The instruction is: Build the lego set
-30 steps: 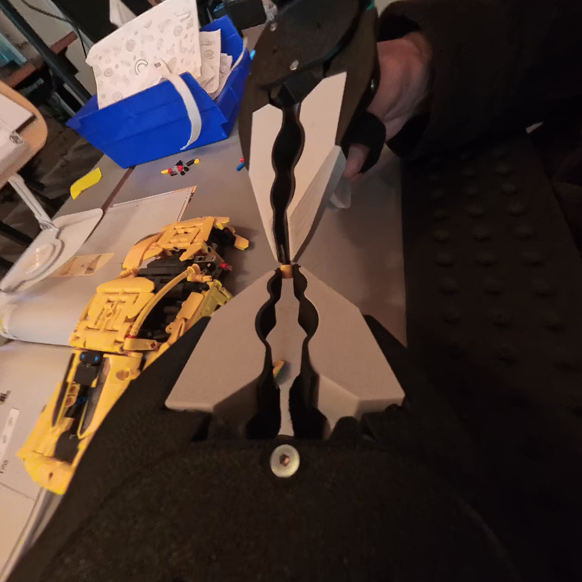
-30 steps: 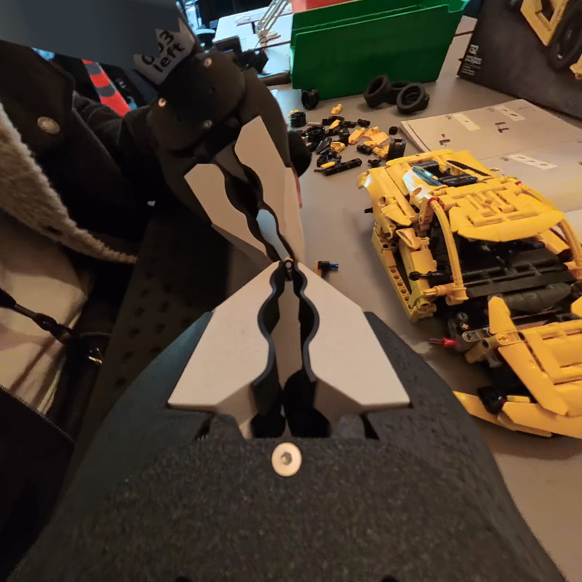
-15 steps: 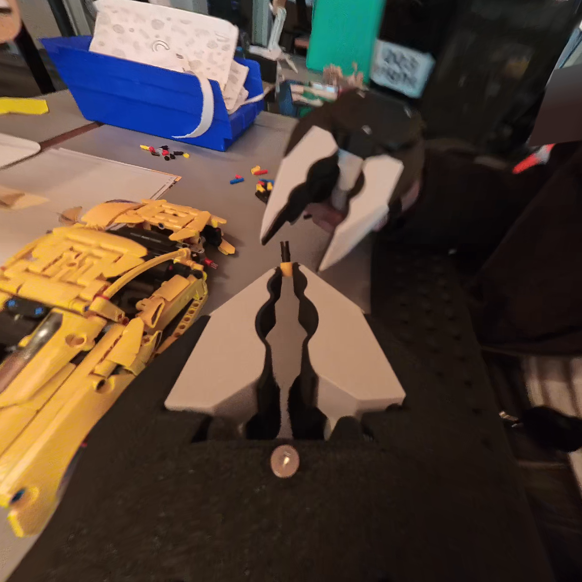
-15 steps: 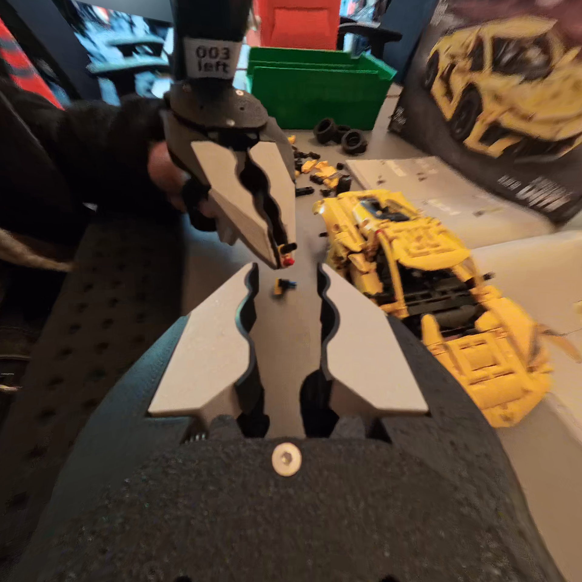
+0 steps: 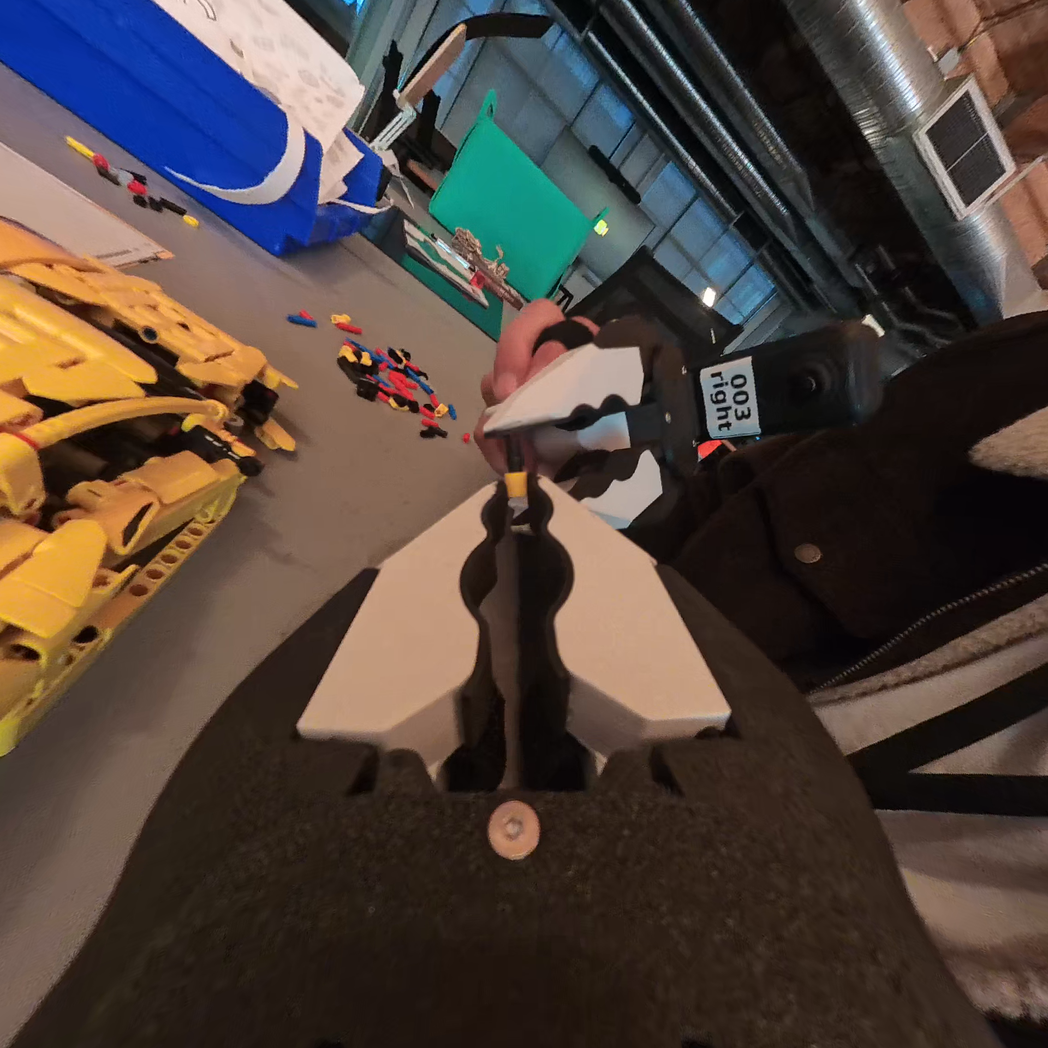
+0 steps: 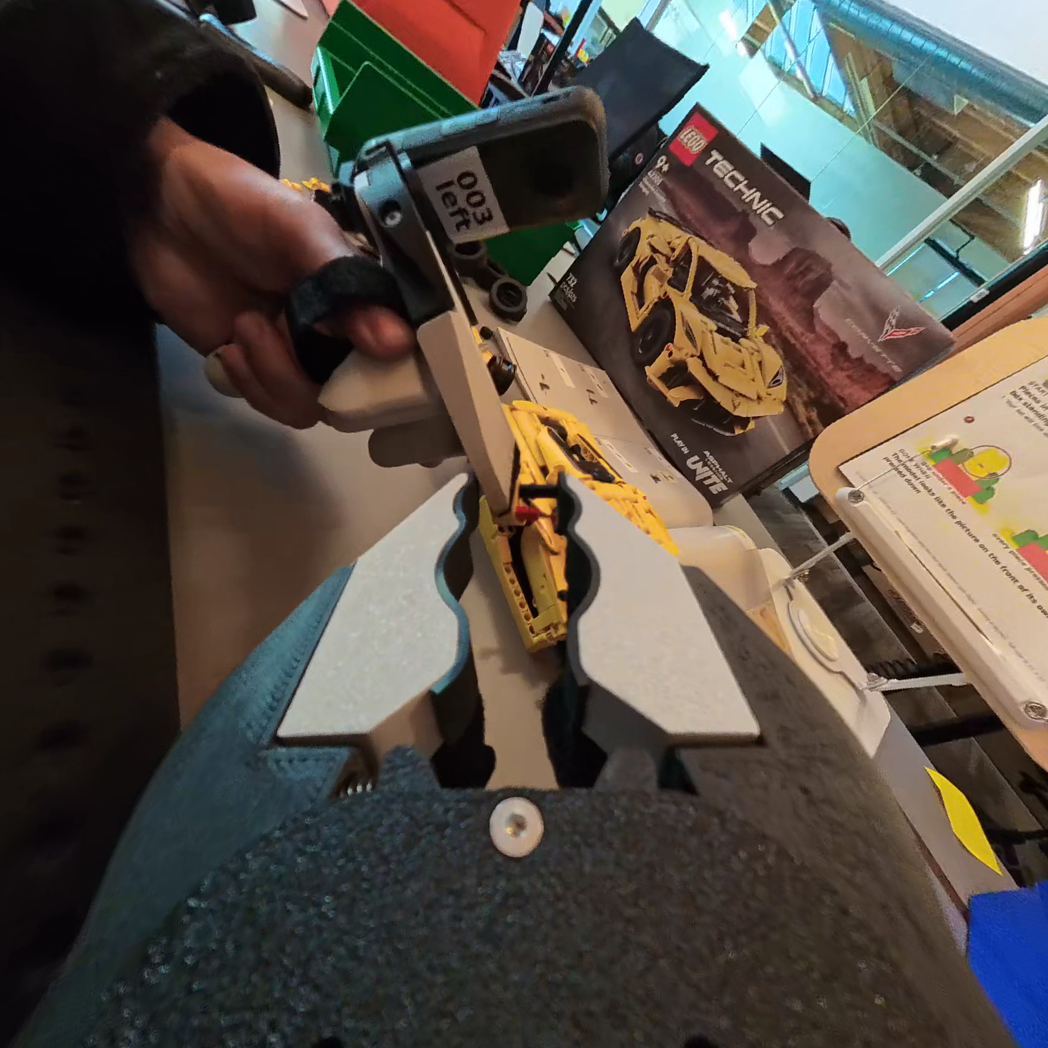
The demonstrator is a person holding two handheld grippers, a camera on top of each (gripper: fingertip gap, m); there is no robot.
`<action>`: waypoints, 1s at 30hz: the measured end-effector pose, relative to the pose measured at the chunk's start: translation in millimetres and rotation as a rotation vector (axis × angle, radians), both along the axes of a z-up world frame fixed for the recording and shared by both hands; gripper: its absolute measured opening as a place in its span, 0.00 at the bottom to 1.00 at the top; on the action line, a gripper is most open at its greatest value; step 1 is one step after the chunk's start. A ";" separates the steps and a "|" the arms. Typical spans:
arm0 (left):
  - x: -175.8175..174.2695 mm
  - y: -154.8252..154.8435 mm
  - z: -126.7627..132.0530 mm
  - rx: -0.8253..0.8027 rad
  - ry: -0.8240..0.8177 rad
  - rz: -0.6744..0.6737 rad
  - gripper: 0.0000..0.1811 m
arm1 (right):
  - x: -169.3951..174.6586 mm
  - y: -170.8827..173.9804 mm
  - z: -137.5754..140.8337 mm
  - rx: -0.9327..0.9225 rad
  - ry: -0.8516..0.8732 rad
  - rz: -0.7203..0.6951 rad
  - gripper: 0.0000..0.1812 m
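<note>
My left gripper [image 5: 513, 505] is shut on a small yellow piece [image 5: 513, 486] with a black pin [image 5: 513, 453] sticking out of its tip. My right gripper [image 6: 513, 502] is open, and its fingers straddle the left gripper's tip [image 6: 502, 499], where a black and red bit [image 6: 527, 512] shows. In the left wrist view the right gripper [image 5: 510, 448] sits just beyond the pin, jaws apart. The half-built yellow car [image 5: 85, 453] lies on the grey table to the left, and it also shows between the right gripper's fingers [image 6: 544, 453].
A pile of small red, blue and black pieces [image 5: 397, 385] lies beyond the car. A blue bin [image 5: 170, 113] stands behind it. The set's box [image 6: 737, 312], an open booklet [image 6: 567, 385], black tyres [image 6: 507, 295], a green bin [image 6: 385, 96] and a sheet stand [image 6: 935, 510] are around. The grippers are tip to tip, or close to it.
The right gripper opened and let go of the pin. Both grippers have since tilted upward, and the right gripper's open fingers now sit around the left gripper's tip. The left stays shut.
</note>
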State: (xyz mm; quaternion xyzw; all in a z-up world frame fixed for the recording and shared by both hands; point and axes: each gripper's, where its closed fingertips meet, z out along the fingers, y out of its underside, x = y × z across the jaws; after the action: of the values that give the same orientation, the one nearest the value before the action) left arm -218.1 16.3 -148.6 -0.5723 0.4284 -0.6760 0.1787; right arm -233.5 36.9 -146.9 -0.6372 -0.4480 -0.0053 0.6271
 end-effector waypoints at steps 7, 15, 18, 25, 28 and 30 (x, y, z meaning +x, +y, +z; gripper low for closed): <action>0.0 -2.5 -2.3 -0.045 0.010 -0.028 0.04 | -0.9 -3.0 -5.0 -0.041 -0.024 0.027 0.10; -2.3 4.8 3.2 -0.060 -0.017 0.005 0.04 | 0.8 2.7 2.0 -0.105 0.148 -0.005 0.15; -9.1 25.1 5.0 -0.016 -0.019 0.100 0.04 | 17.7 5.8 8.9 -0.168 0.295 -0.020 0.24; -81.9 156.8 25.8 0.439 0.063 0.769 0.03 | 81.8 26.9 14.0 -0.341 0.701 -0.146 0.17; -97.9 180.6 10.2 0.490 0.179 0.876 0.04 | 91.5 33.3 9.4 -0.432 0.837 -0.149 0.18; -94.2 180.1 0.5 0.433 0.197 0.846 0.04 | 99.2 38.6 1.8 -0.463 0.864 -0.188 0.19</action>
State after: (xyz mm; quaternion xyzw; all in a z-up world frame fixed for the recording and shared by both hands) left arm -312.3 196.4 -148.1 -0.7075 0.3037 -0.3819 0.5112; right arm -134.3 75.5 -145.1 -0.7413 -0.0774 0.3022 0.5943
